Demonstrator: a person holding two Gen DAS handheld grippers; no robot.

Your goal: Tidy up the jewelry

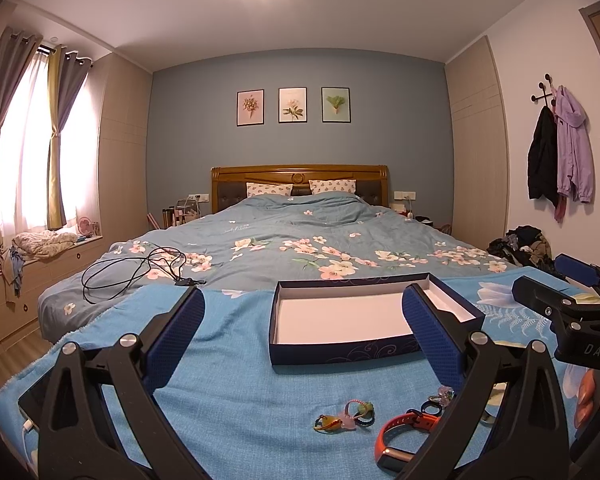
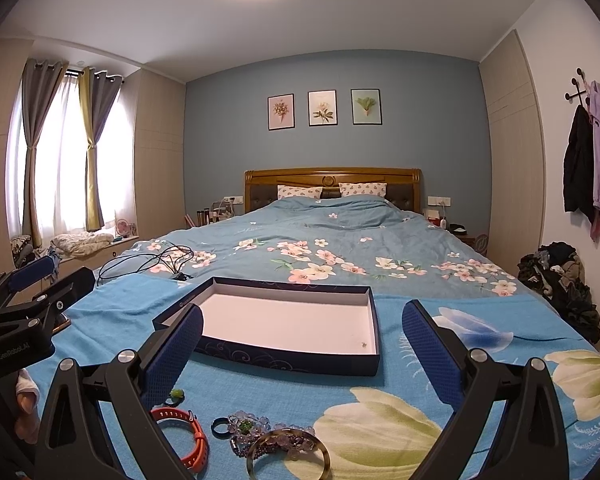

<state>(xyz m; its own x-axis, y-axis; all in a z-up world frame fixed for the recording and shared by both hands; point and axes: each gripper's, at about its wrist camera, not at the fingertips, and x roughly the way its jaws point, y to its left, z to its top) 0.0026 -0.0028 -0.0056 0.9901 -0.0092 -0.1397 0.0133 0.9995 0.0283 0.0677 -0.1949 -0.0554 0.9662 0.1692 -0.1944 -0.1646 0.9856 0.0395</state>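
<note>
A shallow dark-blue box [image 1: 342, 354] with a white inside lies open on the blue towel; it also shows in the right wrist view [image 2: 288, 362]. Jewelry lies in front of it: an orange watch band [image 1: 398, 434] [image 2: 194, 438], small coloured hair ties [image 1: 346, 418], a dark ring [image 2: 220, 426], a purple bead bracelet [image 2: 260, 432] and a bangle [image 2: 288, 458]. My left gripper [image 1: 304, 336] is open and empty above the pieces. My right gripper [image 2: 302, 354] is open and empty, near the box's front edge.
The towel [image 1: 228, 360] covers the foot of a floral bed [image 1: 284, 240]. A black cable [image 1: 140, 270] lies on the bed at left. A phone [image 1: 34, 402] sits at the towel's left edge. Clothes pile [image 2: 560, 280] on the right floor.
</note>
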